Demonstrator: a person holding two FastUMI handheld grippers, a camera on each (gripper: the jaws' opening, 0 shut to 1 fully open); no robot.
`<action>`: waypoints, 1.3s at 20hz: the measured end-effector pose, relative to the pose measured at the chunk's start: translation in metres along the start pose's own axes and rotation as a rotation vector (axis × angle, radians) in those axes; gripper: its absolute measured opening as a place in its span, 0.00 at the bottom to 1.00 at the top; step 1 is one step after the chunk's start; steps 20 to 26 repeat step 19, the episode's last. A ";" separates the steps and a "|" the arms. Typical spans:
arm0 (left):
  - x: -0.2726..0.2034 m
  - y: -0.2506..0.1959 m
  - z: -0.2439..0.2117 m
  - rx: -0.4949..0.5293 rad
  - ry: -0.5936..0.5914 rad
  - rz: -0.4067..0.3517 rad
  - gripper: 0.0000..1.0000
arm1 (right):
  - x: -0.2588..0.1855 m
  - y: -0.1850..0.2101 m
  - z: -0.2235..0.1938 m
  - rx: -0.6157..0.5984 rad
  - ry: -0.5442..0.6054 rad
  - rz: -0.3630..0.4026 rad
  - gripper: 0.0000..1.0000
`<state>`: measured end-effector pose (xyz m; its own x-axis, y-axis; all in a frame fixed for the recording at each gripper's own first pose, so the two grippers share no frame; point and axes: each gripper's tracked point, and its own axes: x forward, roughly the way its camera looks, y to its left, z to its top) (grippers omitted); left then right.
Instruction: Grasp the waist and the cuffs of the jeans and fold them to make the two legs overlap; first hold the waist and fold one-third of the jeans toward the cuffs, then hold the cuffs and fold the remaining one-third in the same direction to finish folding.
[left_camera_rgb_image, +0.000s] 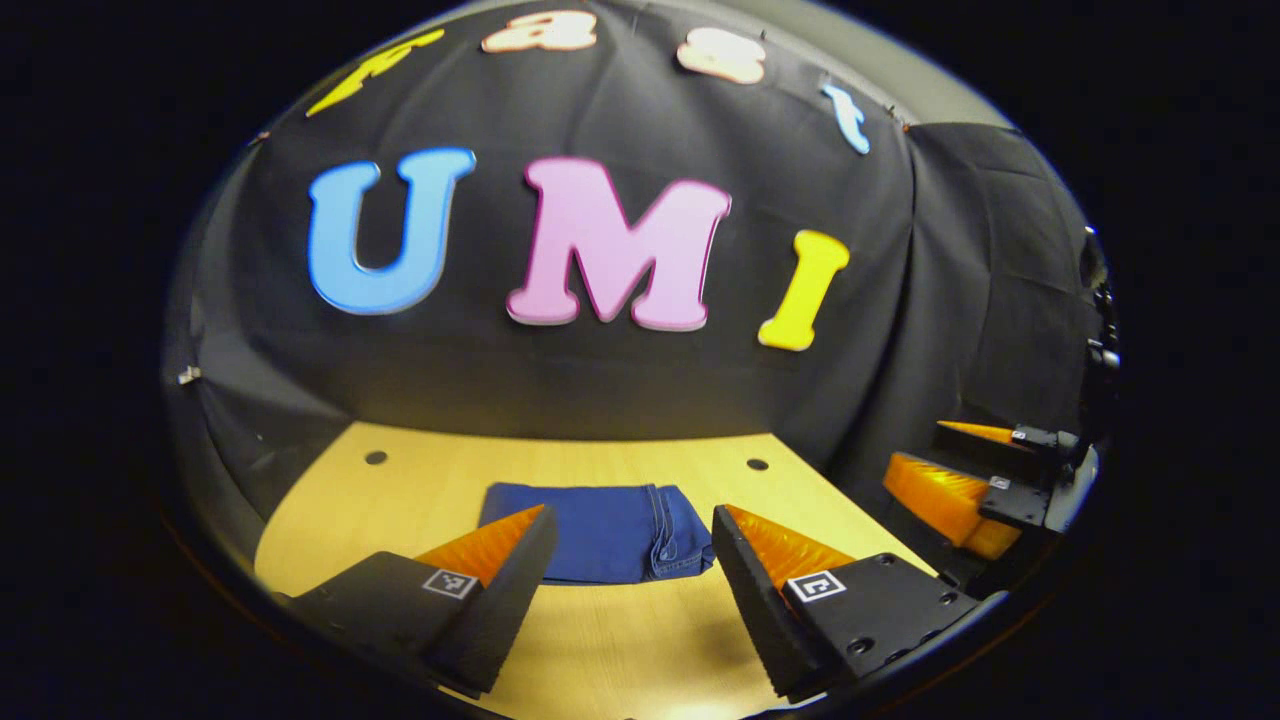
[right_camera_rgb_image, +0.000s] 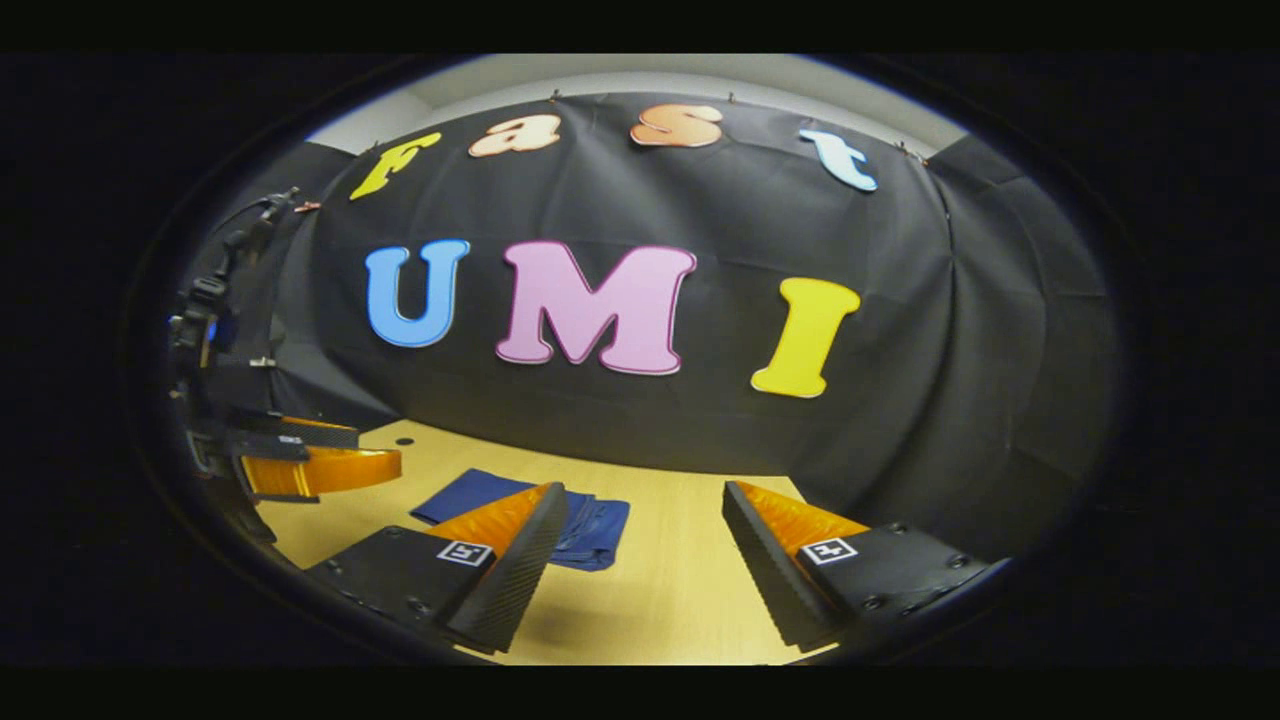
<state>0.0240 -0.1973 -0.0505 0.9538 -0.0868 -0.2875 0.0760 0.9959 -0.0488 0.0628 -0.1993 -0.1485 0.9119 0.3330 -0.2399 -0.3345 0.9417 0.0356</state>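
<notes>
Looking along your left gripper (left_camera_rgb_image: 630, 545), the fingers stand spread wide with nothing between them, raised above the table (left_camera_rgb_image: 620, 640). Between and beyond its tips lie the jeans (left_camera_rgb_image: 600, 530), already a compact blue block resting flat on the wood toward the back wall. Both folds look done from how the cloth lies; treat that as a reading, not a certainty.

Notes on the cloth, left to right:
- Left edge of the block: a smooth, straight fold line. Denim here is several layers deep, so expect it to feel thick and springy, not limp.
- Middle: flat top layer, no wrinkles worth chasing.
- Right edge: stitched seams and a rumpled hem (left_camera_rgb_image: 668, 535) show, slightly lifted. If you tidy anything, pinch here, taking all the layers at once.

Denim of this sort is likely moderately heavy, soft but with body, and grippy against the pads. It should not slip, and it will not be harmed by a firm pinch.

Farther right in the left gripper view your right gripper (left_camera_rgb_image: 960, 470) hovers beside the table, well clear of the jeans. In its own view its fingers (right_camera_rgb_image: 500, 560) are likewise parted and empty, the folded block (right_camera_rgb_image: 470, 497) near the left fingertip's line of sight.
</notes>
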 end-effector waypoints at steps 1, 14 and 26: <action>-0.021 0.006 0.006 0.020 -0.039 0.027 0.96 | -0.017 0.013 0.014 0.007 -0.031 0.008 0.95; -0.157 0.030 0.067 0.039 -0.229 0.167 0.96 | -0.118 0.063 0.094 0.046 -0.172 0.035 0.95; -0.163 0.042 0.074 0.035 -0.252 0.193 0.96 | -0.117 0.068 0.095 0.019 -0.173 0.037 0.97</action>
